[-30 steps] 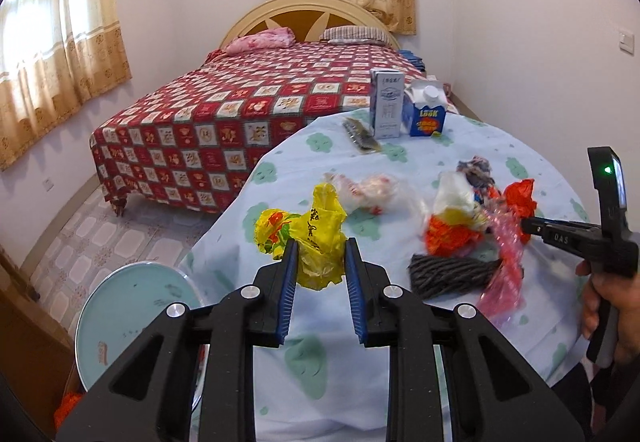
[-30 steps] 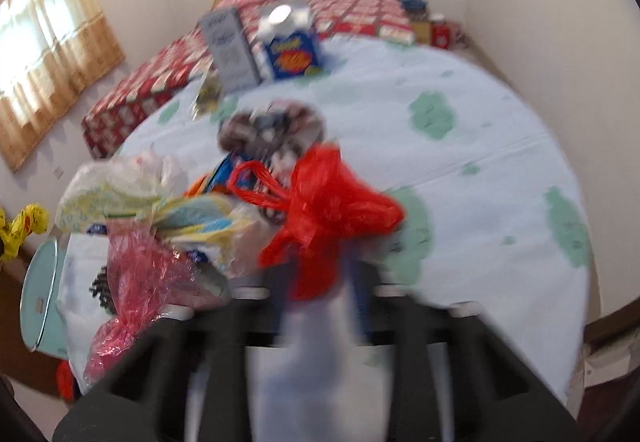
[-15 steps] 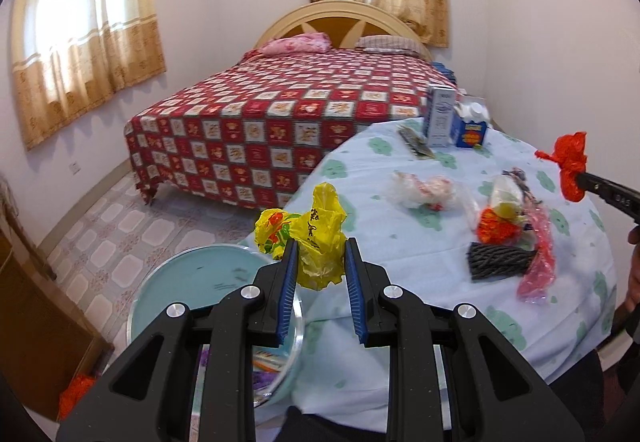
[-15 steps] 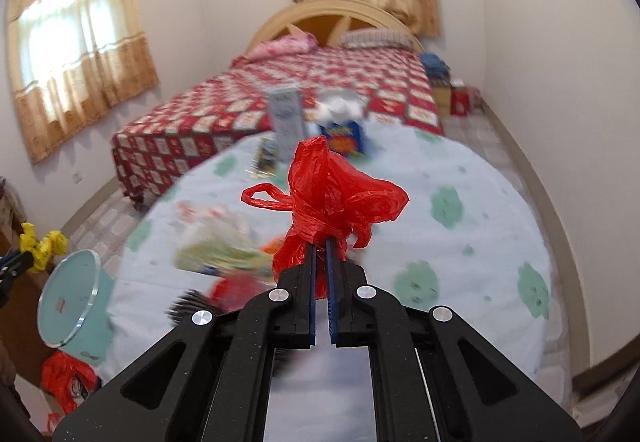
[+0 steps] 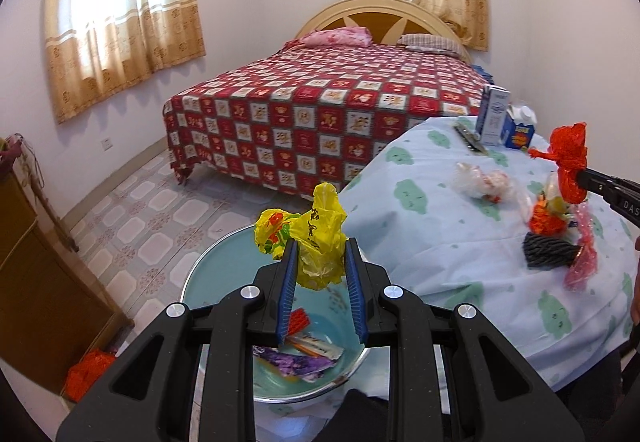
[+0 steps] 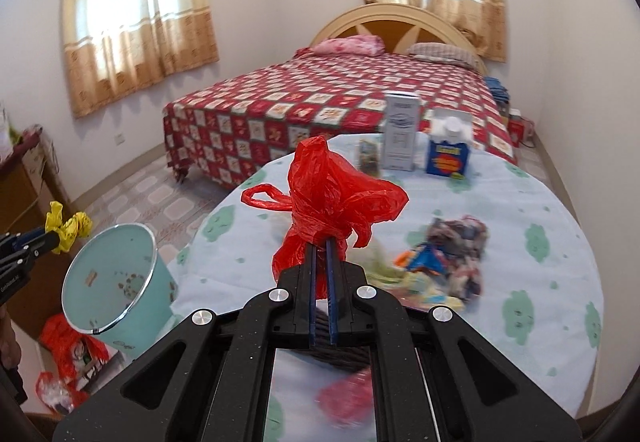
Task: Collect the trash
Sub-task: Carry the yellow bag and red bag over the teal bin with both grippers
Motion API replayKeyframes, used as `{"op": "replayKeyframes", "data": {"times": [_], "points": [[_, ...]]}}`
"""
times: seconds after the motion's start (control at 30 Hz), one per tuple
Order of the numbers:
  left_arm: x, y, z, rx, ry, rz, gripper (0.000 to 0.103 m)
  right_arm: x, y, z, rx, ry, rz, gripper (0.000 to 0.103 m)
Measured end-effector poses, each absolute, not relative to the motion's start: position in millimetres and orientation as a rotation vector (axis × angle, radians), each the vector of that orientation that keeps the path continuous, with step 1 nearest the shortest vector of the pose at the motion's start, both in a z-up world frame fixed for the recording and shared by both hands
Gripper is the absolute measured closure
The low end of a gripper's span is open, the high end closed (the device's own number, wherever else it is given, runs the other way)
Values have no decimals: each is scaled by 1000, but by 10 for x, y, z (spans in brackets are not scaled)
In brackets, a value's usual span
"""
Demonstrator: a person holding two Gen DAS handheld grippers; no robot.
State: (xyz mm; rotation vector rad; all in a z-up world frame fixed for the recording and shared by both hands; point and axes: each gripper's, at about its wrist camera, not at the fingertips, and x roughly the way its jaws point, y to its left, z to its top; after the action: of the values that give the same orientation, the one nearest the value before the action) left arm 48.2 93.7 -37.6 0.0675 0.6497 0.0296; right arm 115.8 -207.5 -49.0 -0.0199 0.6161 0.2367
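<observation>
My left gripper is shut on a crumpled yellow plastic bag and hangs over the open light-blue bin, which has wrappers lying at its bottom. My right gripper is shut on a red plastic bag, lifted above the round table. In the left wrist view the red plastic bag shows at the far right, in the right gripper's tip. In the right wrist view the bin stands on the floor left of the table, with the yellow bag above it.
More trash lies on the table: a clear bag, an orange and pink pile, a dark ribbed piece. Two cartons stand at the table's far edge. A bed lies beyond, a wooden cabinet on the left.
The left gripper has carried the yellow bag off the table to above the bin. The right gripper has lifted the red bag out of the trash pile and up over the table.
</observation>
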Motion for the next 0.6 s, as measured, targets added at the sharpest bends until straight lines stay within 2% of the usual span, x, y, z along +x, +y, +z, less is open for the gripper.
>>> {"op": "replayKeyframes", "data": {"times": [0.6], "points": [[418, 1414, -386, 26, 640, 122, 79, 1308, -1058, -638, -142, 643, 380, 98]]}}
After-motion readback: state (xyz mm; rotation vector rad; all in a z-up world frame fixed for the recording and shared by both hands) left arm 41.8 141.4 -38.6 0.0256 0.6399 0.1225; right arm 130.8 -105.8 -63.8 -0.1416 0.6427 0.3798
